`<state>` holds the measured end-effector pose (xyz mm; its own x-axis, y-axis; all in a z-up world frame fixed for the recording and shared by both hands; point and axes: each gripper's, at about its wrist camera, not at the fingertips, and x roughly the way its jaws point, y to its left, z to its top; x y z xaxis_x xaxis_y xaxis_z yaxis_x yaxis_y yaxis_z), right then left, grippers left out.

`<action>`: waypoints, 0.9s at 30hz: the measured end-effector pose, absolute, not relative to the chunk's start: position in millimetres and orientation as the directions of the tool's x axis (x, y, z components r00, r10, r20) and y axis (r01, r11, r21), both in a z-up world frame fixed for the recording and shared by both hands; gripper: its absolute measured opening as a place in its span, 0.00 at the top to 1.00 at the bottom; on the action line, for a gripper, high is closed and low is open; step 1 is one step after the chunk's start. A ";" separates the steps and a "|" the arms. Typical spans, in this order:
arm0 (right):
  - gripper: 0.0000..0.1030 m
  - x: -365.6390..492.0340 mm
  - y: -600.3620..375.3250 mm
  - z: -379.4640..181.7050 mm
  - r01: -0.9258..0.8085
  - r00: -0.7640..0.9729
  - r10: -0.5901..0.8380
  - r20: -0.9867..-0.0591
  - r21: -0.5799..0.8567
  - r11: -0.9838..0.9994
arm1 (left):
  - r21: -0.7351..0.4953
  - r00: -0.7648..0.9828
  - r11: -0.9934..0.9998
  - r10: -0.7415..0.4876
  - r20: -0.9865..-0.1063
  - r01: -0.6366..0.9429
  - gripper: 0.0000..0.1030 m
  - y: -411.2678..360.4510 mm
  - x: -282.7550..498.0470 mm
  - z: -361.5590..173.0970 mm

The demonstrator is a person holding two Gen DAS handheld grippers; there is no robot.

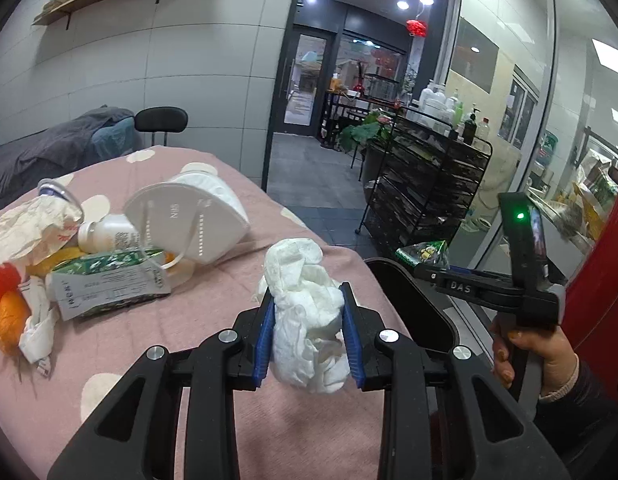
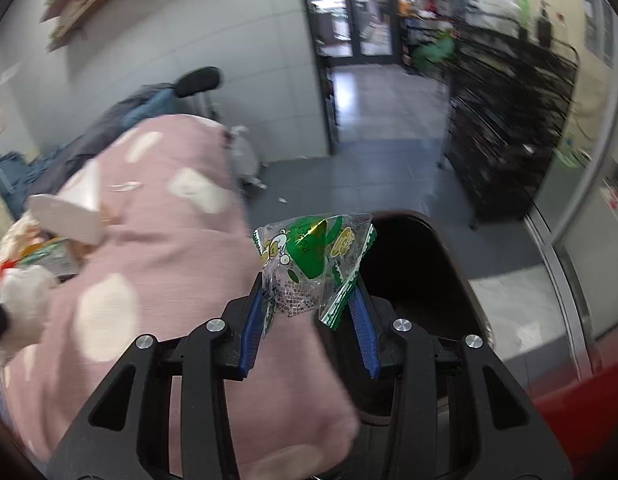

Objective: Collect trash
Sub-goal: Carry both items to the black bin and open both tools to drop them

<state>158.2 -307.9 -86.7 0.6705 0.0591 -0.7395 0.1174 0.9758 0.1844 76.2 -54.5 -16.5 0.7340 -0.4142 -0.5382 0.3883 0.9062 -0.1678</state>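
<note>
My left gripper [image 1: 309, 320] was clamped on a crumpled white tissue [image 1: 309, 312], blue pads [image 1: 267, 340] pressing it from both sides, wad sticking out above & below the fingers. It hung over the near part of the pink bedspread [image 1: 213, 280] w/ pale spots. Just right of it sat the dark bin [image 1: 421, 312], black opening at the bed's edge.

My right gripper [image 2: 309, 312] was closed on a clear snack wrapper [image 2: 309, 264] w/ green & yellow print, held by its lower part, top fanning out above the fingers. The wrapper sat right at the bin [image 2: 413, 264] rim, on the bed side, over the seam between pink cover [image 2: 157, 248] and bin mouth. From the left cam I could see that same gripper [image 1: 433, 268] out to the right, wrapper [image 1: 423, 254] at its tip above the bin, my right hand [image 1: 525, 352] on the grip.

Further out on the bed, left side, the rest of the pile: a white folded face mask [image 1: 189, 220], a small white bottle [image 1: 105, 232] lying on its side touching it, a green-and-white packet [image 1: 109, 280] in front, crumpled paper [image 1: 29, 228] behind, something orange & red [image 1: 5, 296] at the far left edge. Right cam too blurred for detail there.

Beyond: grey tiled wall, black wire rack [image 1: 425, 188] w/ bottles on top, glass door [image 1: 309, 80].
</note>
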 end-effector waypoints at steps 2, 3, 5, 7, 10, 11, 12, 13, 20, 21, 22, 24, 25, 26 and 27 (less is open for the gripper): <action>0.60 167.3 -330.0 -109.6 0.179 0.635 0.035 -0.772 0.190 0.965 | -0.162 0.721 0.896 -0.431 -0.543 0.414 0.71 -64.2 80.6 -16.6; 0.60 172.9 -339.4 -121.9 0.204 0.615 0.024 -0.788 0.189 0.961 | -0.161 0.715 0.891 -0.440 -0.544 0.425 0.71 -69.0 82.1 -15.8; 0.60 181.9 -352.7 -145.2 0.239 0.575 0.020 -0.818 0.191 0.952 | -0.161 0.700 0.877 -0.461 -0.546 0.452 0.71 -80.7 86.2 -15.0; 0.60 190.0 -362.8 -166.2 0.274 0.541 0.018 -0.841 0.197 0.942 | -0.158 0.689 0.868 -0.474 -0.548 0.471 0.71 -89.5 88.3 -14.4; 0.60 199.9 -376.5 -196.6 0.322 0.486 -0.010 -0.874 0.169 0.932 | -0.154 0.672 0.853 -0.492 -0.553 0.498 0.71 -101.9 88.4 -15.5; 0.59 201.0 -379.7 -202.0 0.335 0.476 -0.016 -0.879 0.164 0.928 | -0.155 0.666 0.850 -0.497 -0.556 0.504 0.71 -105.5 89.8 -15.6; 0.59 203.0 -381.5 -207.1 0.346 0.466 -0.023 -0.884 0.158 0.925 | -0.160 0.657 0.844 -0.504 -0.561 0.512 0.71 -109.7 91.8 -16.4; 0.56 204.8 -384.5 -213.5 0.358 0.454 -0.034 -0.891 0.147 0.922 | -0.165 0.649 0.839 -0.511 -0.563 0.518 0.71 -113.0 92.4 -16.2; 0.34 191.4 -392.1 -220.2 0.391 0.445 -0.071 -0.893 0.122 0.912 | -0.162 0.603 0.801 -0.551 -0.577 0.577 0.71 -141.0 96.6 -17.6; 0.33 188.0 -393.2 -217.1 0.391 0.452 -0.070 -0.889 0.127 0.912 | -0.164 0.594 0.794 -0.558 -0.580 0.585 0.71 -144.6 98.4 -17.8; 0.32 184.3 -393.9 -214.0 0.393 0.462 -0.072 -0.884 0.131 0.910 | -0.168 0.582 0.785 -0.567 -0.583 0.596 0.71 -149.8 99.8 -18.5; 0.25 174.1 -396.5 -204.1 0.402 0.490 -0.094 -0.867 0.129 0.907 | -0.178 0.560 0.768 -0.585 -0.587 0.615 0.71 -159.0 102.8 -20.3; 0.23 169.6 -398.0 -198.6 0.408 0.506 -0.109 -0.856 0.126 0.904 | -0.189 0.544 0.758 -0.595 -0.591 0.624 0.71 -164.6 104.4 -21.8; 0.22 165.8 -399.2 -194.3 0.414 0.516 -0.121 -0.848 0.123 0.902 | -0.199 0.529 0.750 -0.603 -0.596 0.631 0.71 -170.0 106.5 -23.9; 0.21 161.3 -400.3 -188.9 0.420 0.527 -0.134 -0.839 0.120 0.900 | -0.216 0.508 0.739 -0.614 -0.604 0.638 0.71 -176.2 109.2 -26.5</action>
